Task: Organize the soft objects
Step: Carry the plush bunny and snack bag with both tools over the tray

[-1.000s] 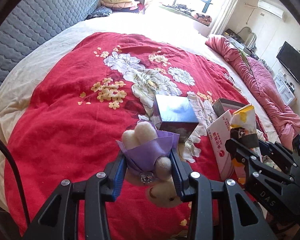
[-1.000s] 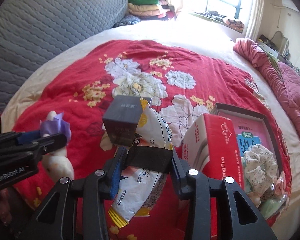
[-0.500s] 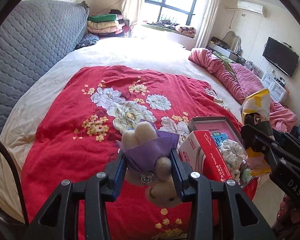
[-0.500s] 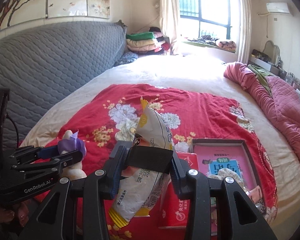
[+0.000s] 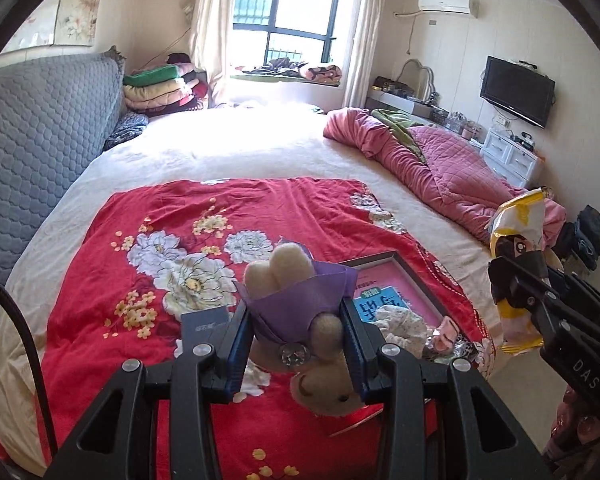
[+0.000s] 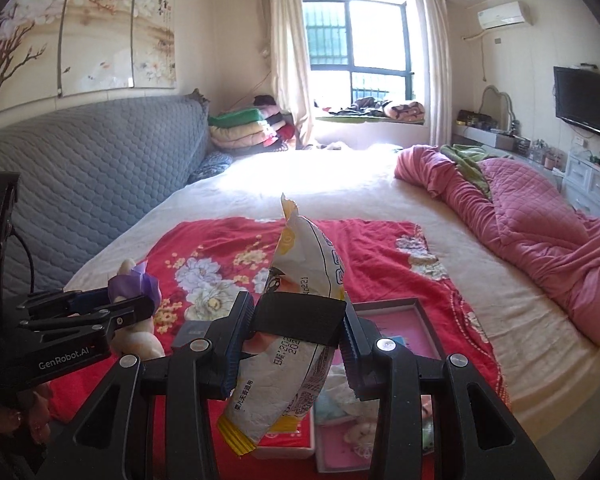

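Observation:
My left gripper [image 5: 296,332] is shut on a cream plush toy in a purple wrap [image 5: 300,300], held head down above the red floral quilt [image 5: 160,248]. My right gripper [image 6: 296,344] is shut on a white and yellow snack bag [image 6: 300,280] with a black band across it. The same bag [image 5: 520,224] and right gripper [image 5: 516,280] show at the right edge of the left wrist view. The plush toy [image 6: 134,280] and left gripper [image 6: 132,304] appear at the left of the right wrist view. Below lies an open pink-lined box [image 5: 392,276] with soft items inside.
A dark small box [image 5: 204,322] and a red tissue box [image 6: 284,436] lie on the quilt by the pink-lined box [image 6: 412,320]. A pink quilted blanket [image 6: 540,240] is bunched at the right. Grey padded headboard [image 6: 100,168] at the left, folded bedding [image 6: 244,128] by the window.
Both grippers have risen away from the quilt, each still holding its object. The boxes now sit lower and smaller in view, and more of the room shows.

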### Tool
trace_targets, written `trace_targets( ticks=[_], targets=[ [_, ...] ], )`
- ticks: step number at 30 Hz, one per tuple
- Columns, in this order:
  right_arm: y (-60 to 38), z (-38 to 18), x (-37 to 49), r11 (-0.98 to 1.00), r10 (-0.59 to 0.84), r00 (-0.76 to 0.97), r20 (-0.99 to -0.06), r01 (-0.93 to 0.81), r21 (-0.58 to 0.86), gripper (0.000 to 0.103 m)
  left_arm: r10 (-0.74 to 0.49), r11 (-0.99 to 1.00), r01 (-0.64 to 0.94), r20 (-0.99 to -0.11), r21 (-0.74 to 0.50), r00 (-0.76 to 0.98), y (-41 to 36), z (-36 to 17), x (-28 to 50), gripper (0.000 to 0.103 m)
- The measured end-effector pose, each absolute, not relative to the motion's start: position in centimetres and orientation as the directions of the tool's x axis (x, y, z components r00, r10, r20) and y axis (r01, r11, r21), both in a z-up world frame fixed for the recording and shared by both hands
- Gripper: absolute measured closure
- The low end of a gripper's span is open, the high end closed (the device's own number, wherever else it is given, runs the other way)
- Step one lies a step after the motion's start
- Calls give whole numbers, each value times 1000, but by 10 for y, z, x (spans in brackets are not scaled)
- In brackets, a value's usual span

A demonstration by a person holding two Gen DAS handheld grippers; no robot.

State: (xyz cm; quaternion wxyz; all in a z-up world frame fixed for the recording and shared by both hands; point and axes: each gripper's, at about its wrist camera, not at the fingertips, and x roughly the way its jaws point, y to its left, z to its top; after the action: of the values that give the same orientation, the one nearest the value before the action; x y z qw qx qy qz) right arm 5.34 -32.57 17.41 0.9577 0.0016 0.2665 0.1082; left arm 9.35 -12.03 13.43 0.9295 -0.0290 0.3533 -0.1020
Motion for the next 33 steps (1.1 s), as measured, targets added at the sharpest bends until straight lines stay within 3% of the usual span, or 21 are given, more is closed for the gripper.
trace_targets(
  ticks=[7, 15, 25, 33],
  targets=[
    [-395, 166, 54, 995, 100, 852, -513, -77, 66, 61, -303, 947, 290, -678, -136, 670, -193, 118, 115, 61],
    [-444, 120, 72, 995, 41, 813, -581, 18, 95, 61, -361, 911, 380, -749, -157, 556, -262, 63, 148, 61],
    [-457, 44, 110, 988, 102, 712, -694, 11, 156, 61, -343, 903, 398, -830, -163, 439, -296, -7, 184, 61],
    [-446, 14, 130, 988, 133, 658, -741, -26, 155, 61, -337, 904, 394, -844, -167, 417, -292, -28, 198, 61]
  ],
)
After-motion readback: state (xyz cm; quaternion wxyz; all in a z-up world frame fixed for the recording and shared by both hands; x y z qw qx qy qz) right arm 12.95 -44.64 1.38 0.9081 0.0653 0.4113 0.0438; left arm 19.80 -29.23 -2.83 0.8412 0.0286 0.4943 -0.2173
